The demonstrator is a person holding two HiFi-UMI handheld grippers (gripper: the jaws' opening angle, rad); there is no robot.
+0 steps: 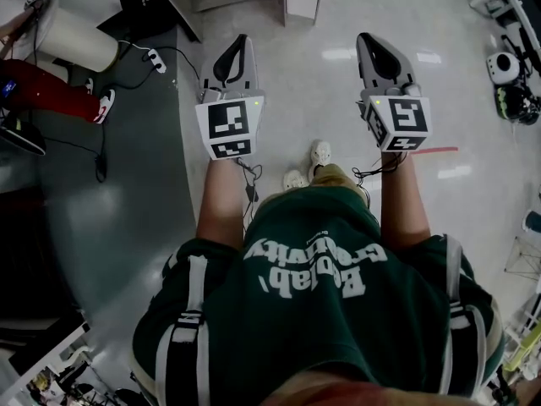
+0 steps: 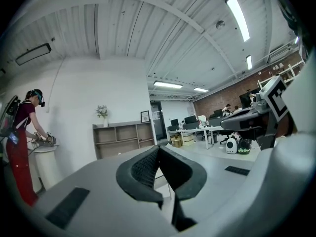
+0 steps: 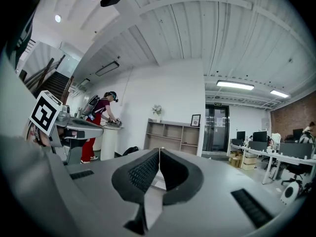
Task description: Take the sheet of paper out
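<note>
Head view: person stands on shiny floor (image 1: 321,83), both claws held out front, pointing level. On the left gripper (image 1: 243,41) jaws are pressed together w/ nothing btwn them. Same for the right gripper (image 1: 366,37), tips touching, empty. As for the sheet of paper, can't tell where it is, no view shows it.

We see a glossy pale floor (image 1: 321,83), a white wall (image 2: 84,88), a wooden shelf unit (image 2: 123,138) at mid-frame, and strip lights (image 2: 238,13) at upper right.
</note>
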